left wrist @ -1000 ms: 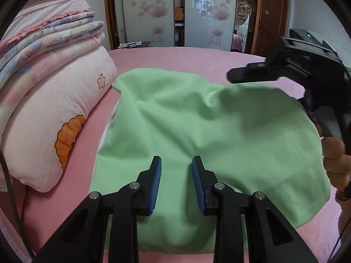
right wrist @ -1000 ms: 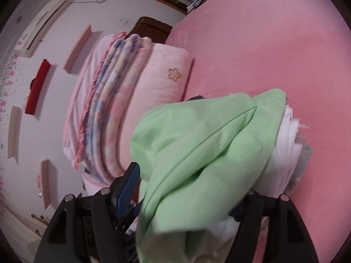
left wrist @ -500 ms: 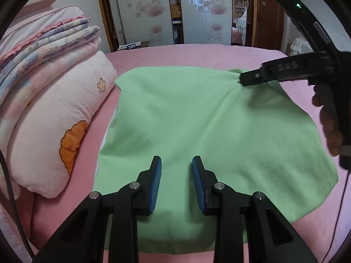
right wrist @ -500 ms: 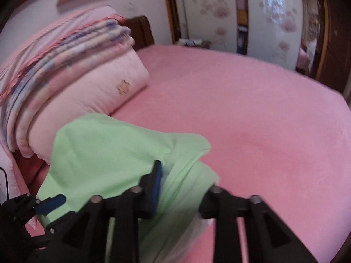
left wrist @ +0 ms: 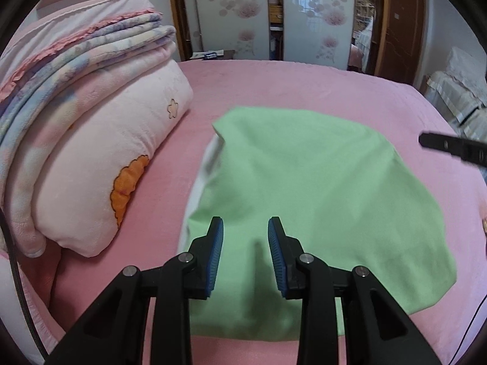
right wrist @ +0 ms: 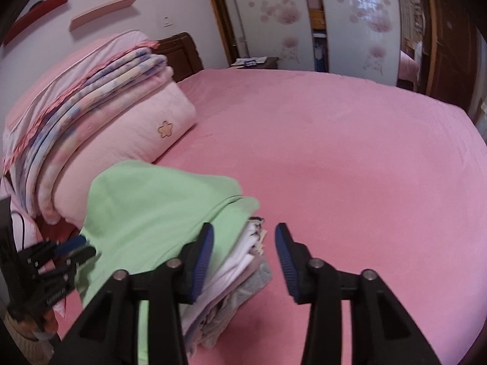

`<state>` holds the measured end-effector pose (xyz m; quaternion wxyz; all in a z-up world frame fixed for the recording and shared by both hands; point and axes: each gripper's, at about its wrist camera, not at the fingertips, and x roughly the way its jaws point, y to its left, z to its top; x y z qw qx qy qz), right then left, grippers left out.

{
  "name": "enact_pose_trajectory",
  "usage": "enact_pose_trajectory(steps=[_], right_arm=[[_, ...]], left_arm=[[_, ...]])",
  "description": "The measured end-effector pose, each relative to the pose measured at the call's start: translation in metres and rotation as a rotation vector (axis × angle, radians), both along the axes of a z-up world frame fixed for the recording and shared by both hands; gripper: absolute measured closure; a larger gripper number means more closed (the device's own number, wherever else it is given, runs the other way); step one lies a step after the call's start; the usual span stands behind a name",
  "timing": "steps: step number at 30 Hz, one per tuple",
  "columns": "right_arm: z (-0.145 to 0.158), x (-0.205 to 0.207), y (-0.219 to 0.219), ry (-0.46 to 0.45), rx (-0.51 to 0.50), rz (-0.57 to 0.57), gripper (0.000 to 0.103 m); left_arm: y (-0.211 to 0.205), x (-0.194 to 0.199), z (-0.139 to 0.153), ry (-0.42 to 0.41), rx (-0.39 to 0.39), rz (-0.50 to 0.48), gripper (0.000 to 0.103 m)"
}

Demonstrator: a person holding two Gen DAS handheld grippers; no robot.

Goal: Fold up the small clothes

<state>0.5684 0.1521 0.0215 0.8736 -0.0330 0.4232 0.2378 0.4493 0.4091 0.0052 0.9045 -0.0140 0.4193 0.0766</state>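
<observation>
A light green garment (left wrist: 319, 200) lies spread flat on top of a stack of folded clothes on the pink bed. In the right wrist view the green garment (right wrist: 158, 213) covers the stack, whose white and grey layers (right wrist: 240, 270) show at its right side. My left gripper (left wrist: 245, 255) is open and empty, just above the garment's near edge. My right gripper (right wrist: 244, 261) is open and empty, over the stack's right edge. One of its fingers (left wrist: 450, 146) shows at the right of the left wrist view.
A pink pillow with a flower patch (left wrist: 121, 164) lies left of the stack, under folded quilts (left wrist: 76, 57). The pink bed sheet (right wrist: 350, 167) stretches far and right. Wardrobe doors (left wrist: 316, 15) and a brown door (left wrist: 398, 24) stand beyond the bed.
My right gripper let go of the green garment's far right corner and drew back to the right. The garment now lies flat over the stack. My left gripper stayed open.
</observation>
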Motion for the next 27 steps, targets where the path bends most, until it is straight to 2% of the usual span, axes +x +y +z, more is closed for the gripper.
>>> enact_pose_trajectory(steps=[3,5,9,10,12,15,18,21,27], right_arm=[[0.005,-0.020,0.017,0.000,-0.007,0.037,0.080],[0.008,-0.034,0.028,-0.003,-0.013,0.045,0.080],[0.018,-0.062,0.044,-0.030,0.010,0.059,0.080],[0.019,-0.066,0.048,-0.034,0.015,0.056,0.080],[0.015,-0.070,0.059,-0.015,0.046,0.071,0.080],[-0.007,-0.072,0.079,0.018,0.029,0.107,0.080],[-0.034,-0.072,0.087,0.036,0.015,0.129,0.083],[-0.051,-0.069,0.083,0.032,0.052,0.132,0.083],[-0.058,-0.068,0.069,0.024,0.105,0.141,0.084]], left_arm=[[0.004,-0.004,0.012,-0.009,-0.004,0.030,0.071],[0.002,-0.008,0.019,-0.008,-0.012,0.040,0.068],[-0.012,-0.009,0.031,-0.050,0.041,0.043,0.046],[-0.016,-0.006,0.033,-0.066,0.071,0.050,0.044],[-0.020,0.004,0.035,-0.077,0.100,0.060,0.044],[-0.016,0.033,0.032,-0.060,0.141,0.094,0.044],[-0.003,0.066,0.023,-0.048,0.114,0.122,0.044],[0.008,0.101,0.004,-0.022,0.092,0.156,0.044],[0.013,0.153,-0.038,0.079,0.082,0.147,0.046]])
